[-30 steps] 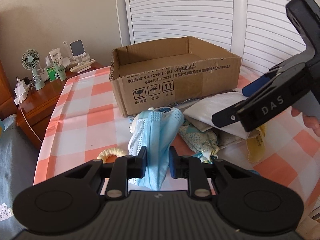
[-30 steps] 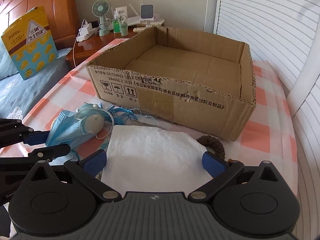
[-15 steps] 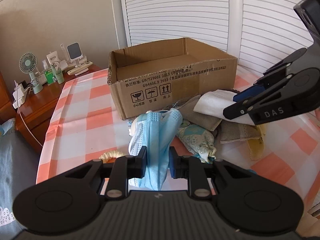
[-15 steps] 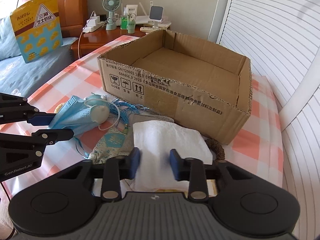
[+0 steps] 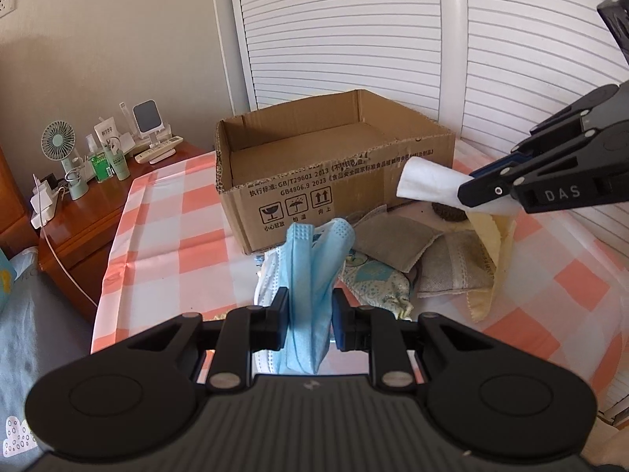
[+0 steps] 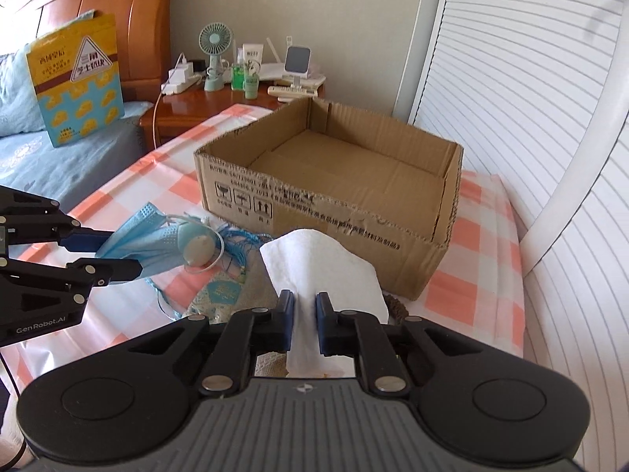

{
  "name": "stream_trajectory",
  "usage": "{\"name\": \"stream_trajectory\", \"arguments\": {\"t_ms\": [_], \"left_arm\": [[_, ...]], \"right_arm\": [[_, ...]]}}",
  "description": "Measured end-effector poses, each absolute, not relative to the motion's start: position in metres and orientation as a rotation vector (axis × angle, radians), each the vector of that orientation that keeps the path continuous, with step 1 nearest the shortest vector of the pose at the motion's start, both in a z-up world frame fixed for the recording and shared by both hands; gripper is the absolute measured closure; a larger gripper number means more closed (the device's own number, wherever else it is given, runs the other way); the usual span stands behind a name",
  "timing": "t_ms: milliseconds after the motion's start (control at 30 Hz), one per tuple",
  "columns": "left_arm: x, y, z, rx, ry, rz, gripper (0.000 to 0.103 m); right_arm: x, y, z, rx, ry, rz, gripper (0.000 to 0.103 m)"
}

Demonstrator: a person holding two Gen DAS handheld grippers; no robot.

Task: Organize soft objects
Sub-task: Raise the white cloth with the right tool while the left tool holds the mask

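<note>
My left gripper (image 5: 308, 306) is shut on a blue face mask (image 5: 314, 267) and holds it up above the checked tablecloth (image 5: 165, 244). My right gripper (image 6: 305, 306) is shut on a white folded cloth (image 6: 322, 267), lifted off the pile; it also shows in the left wrist view (image 5: 428, 185). An open, empty cardboard box (image 6: 354, 173) stands just behind both. On the table lie grey-beige pouches (image 5: 397, 236), a patterned sachet (image 5: 373, 279) and a yellow cloth (image 5: 491, 259).
A nightstand (image 6: 220, 94) with a small fan (image 6: 214, 55), bottles and a charger stands at the back left. A bed with a yellow bag (image 6: 74, 78) is on the left. White louvred doors (image 6: 530, 78) close off the right side.
My right gripper closed on the white cloth and lifted it off the pile. My left gripper rose with the blue mask. Both moved back from the box a little.
</note>
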State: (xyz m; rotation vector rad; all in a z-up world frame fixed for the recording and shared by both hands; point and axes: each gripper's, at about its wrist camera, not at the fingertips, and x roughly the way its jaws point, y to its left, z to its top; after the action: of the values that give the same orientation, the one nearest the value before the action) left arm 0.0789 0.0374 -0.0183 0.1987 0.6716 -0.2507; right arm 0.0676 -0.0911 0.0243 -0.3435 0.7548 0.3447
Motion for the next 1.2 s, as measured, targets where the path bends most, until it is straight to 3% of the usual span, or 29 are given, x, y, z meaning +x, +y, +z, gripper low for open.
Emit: {"name": "stream_trajectory", "arguments": {"t_ms": [433, 1200], "left_arm": [[0.077, 0.034, 0.014, 0.241, 0.626, -0.232, 0.083], [0.060, 0.028, 0.020, 0.253, 0.599, -0.257, 0.083]], "right_arm": [[0.062, -0.114, 0.072, -0.232, 0.718, 0.389, 0.088], [0.039, -0.119, 0.088, -0.207, 0.700, 0.390, 0.086]]}}
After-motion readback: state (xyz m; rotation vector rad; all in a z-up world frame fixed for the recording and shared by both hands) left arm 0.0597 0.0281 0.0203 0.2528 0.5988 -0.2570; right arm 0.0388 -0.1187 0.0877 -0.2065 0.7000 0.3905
